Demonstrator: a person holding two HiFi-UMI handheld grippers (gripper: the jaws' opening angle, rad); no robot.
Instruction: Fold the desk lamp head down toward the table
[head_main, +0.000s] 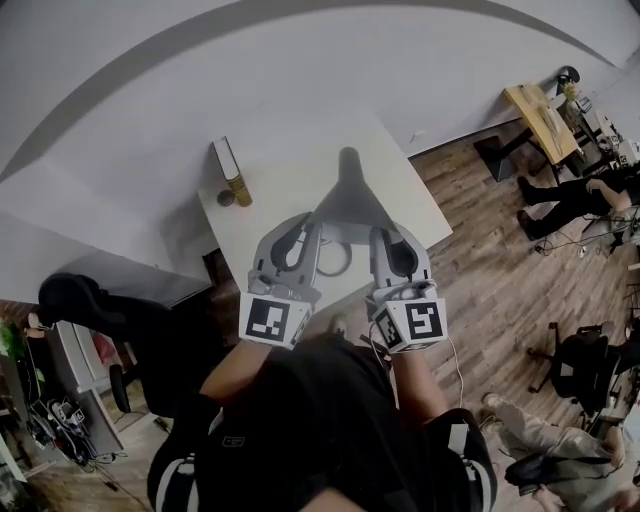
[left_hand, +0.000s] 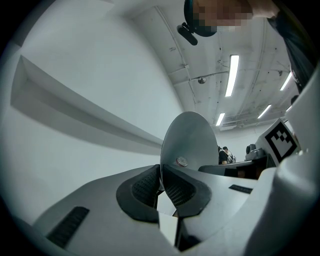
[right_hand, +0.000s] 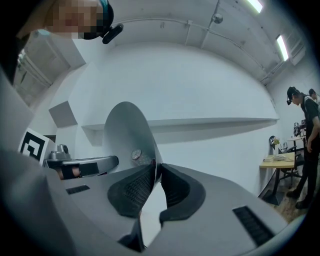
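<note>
- Our largest worry is the whole lamp tipping. The lamp head (head_main: 345, 205) stands raised over the near half of the white surface (head_main: 300, 135), and its base is hidden under it. If the hinge is stiff, a downward push could drag the lamp toward the near edge.
- Next is a slip. The left hand-held gripper (left_hand: 161, 172) is clamped shut on one thin edge of the head (left_hand: 190, 137). The right hand-held gripper (right_hand: 156, 170) is clamped on the opposite edge (right_hand: 125, 130). The pads bite only a narrow rim, so a twist could pull it free.
- Uneven lowering by the two hand-held grippers would wring the thin head.
- A small round button (left_hand: 182, 161) sits just beside the pads and could get pressed.
- A seated person (head_main: 570, 195), an office chair (head_main: 580, 365) and a wooden desk (head_main: 540, 112) are well apart from the lamp.
- A box (head_main: 225, 158) and a yellow can (head_main: 238, 188) stand near the surface's left edge, clear of the fold.
</note>
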